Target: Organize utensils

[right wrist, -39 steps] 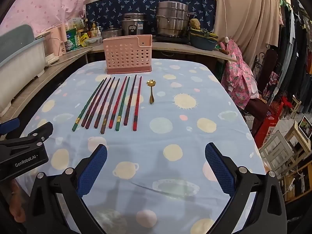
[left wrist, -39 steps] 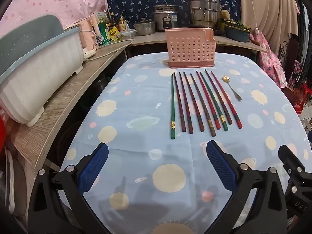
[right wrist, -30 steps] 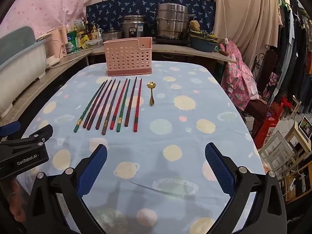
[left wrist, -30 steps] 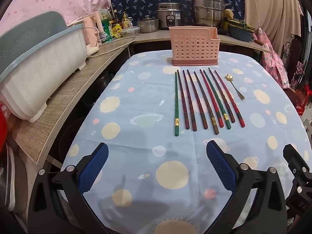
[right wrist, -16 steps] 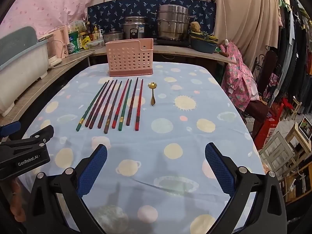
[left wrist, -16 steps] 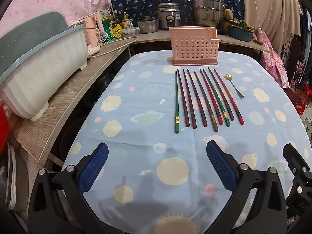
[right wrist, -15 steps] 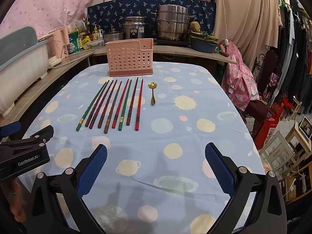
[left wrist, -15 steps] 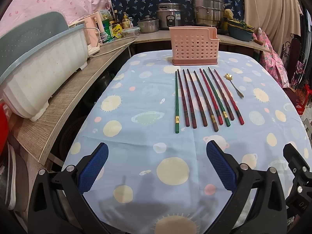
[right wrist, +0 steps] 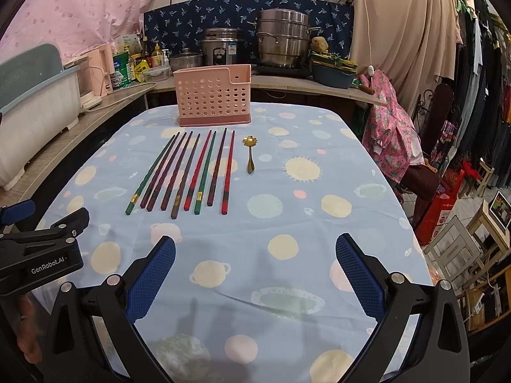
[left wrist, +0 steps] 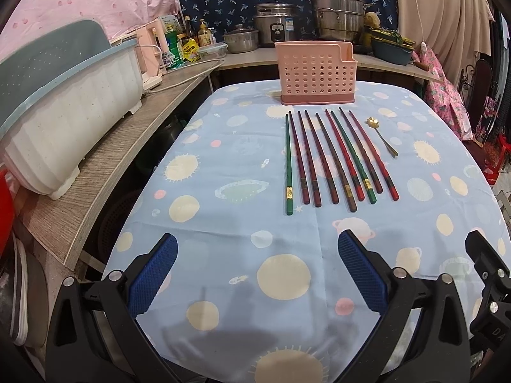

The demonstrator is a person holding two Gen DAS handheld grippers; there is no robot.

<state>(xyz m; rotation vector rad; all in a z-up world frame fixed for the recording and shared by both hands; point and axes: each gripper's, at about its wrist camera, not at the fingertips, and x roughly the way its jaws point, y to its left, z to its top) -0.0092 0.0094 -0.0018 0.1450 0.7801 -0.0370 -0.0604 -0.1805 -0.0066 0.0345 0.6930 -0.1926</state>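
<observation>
Several red, green and brown chopsticks (left wrist: 335, 156) (right wrist: 188, 172) lie side by side on the blue patterned tablecloth (left wrist: 223, 166). A small gold spoon (left wrist: 381, 138) (right wrist: 250, 153) rests just right of them. Behind them stands an empty pink perforated utensil holder (left wrist: 316, 76) (right wrist: 212, 97). My left gripper (left wrist: 255, 271) hovers open over the near table edge, well short of the chopsticks. My right gripper (right wrist: 255, 271) is also open and empty, near the front edge, right of the left one.
A white and teal dish rack (left wrist: 64, 105) sits on the wooden side counter (left wrist: 111, 166) at left. Pots, a rice cooker (right wrist: 223, 48) and bottles line the back counter. Clothes and a chair (right wrist: 424, 146) crowd the right side.
Both views have crept slightly back and up, so the chopsticks sit a little farther off. Both grippers stay open; nothing on the table has moved.
</observation>
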